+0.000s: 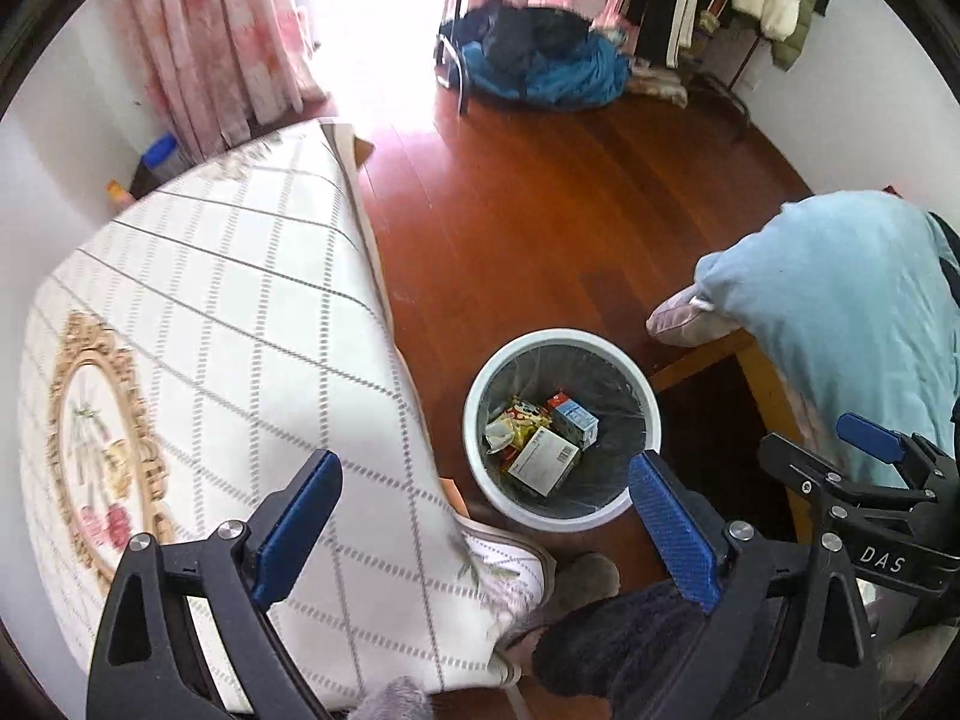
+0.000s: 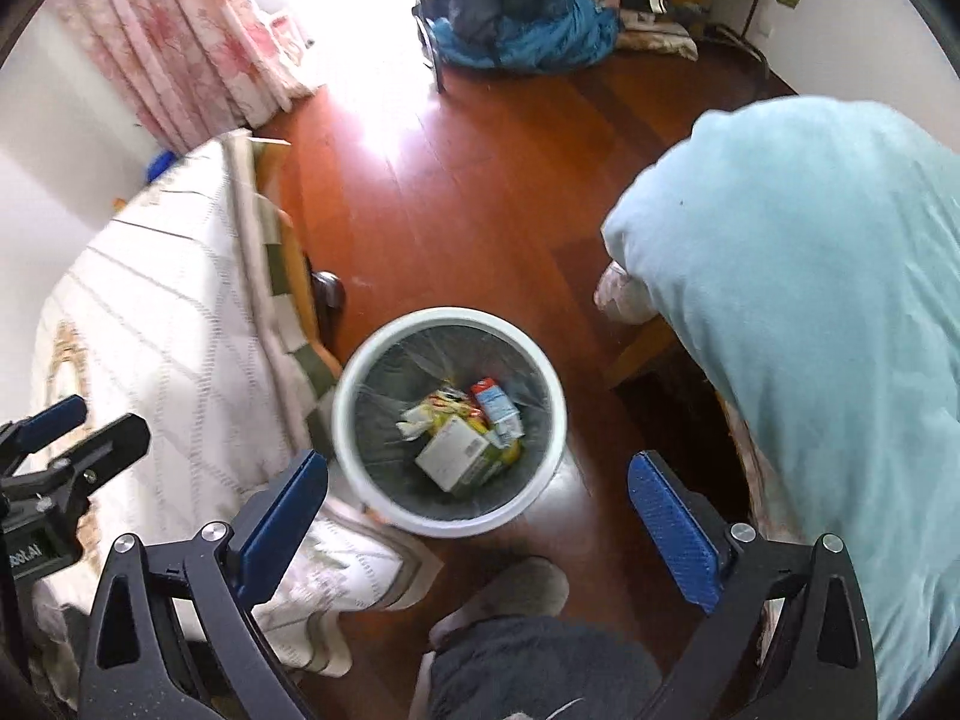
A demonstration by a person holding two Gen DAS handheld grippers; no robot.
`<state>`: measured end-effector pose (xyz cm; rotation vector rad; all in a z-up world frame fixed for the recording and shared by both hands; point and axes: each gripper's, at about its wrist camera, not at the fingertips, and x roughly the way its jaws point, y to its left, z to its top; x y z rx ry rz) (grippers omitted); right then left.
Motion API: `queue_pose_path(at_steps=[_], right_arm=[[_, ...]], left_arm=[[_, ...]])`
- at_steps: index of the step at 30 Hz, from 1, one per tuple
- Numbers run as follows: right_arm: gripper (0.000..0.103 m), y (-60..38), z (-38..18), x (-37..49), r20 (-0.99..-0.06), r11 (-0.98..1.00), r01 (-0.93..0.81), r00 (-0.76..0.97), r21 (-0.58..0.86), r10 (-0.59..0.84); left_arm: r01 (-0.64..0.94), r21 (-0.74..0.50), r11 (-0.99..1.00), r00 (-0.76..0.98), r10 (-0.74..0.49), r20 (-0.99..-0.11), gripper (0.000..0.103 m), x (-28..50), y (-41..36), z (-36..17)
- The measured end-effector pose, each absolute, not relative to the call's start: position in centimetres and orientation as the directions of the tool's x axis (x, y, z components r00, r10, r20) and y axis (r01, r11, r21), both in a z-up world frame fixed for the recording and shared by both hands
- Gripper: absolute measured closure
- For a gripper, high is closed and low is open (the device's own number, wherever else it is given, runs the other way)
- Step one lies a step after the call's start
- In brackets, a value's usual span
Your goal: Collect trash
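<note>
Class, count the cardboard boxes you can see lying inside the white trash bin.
2. A white barcoded box lies at the front of the trash bin; a small blue-and-white carton sits behind it. Wrappers may hide more.

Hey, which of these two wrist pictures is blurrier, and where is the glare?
Right wrist view: motion blur smears the white round trash bin and the checked white bedspread. Left wrist view: sharper, bin contents crisp. Both: the window between the pink floral curtains is blown out, with glare on the red-brown wooden floor.
</note>
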<state>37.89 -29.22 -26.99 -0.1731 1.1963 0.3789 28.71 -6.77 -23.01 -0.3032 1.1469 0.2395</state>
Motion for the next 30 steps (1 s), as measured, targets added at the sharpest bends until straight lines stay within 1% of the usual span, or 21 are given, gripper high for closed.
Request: queue_pose_path(at_steps=[9, 20, 23, 30], right_arm=[[0.001, -30.9, -19.9, 31.4, -0.882, 0.905, -0.41, 0.376, 0.117, 0.284], [0.001, -33.6, -10.9, 23.9, -0.809, 0.848, -0.488, 0.404, 0.204, 0.427], [0.001, -34.3, -9.0, 22.4, -0.789, 0.831, -0.509, 0.407, 0.221, 0.46], [0.0, -35.1, -5.1, 19.7, -0.754, 0.799, -0.546, 0.406, 0.252, 0.516]], left_arm=[[-0.328, -0.122, 0.937, 0.492, 0.059, -0.869, 0.005, 23.1, -7.3, -16.7], [-0.273, -0.231, 0.934, 0.617, -0.014, -0.787, 0.005, 16.6, -7.6, -9.5], [-0.26, -0.245, 0.934, 0.65, -0.018, -0.76, 0.005, 15.1, -7.7, -7.7], [-0.227, -0.279, 0.933, 0.698, -0.044, -0.715, 0.005, 12.7, -7.7, -5.5]])
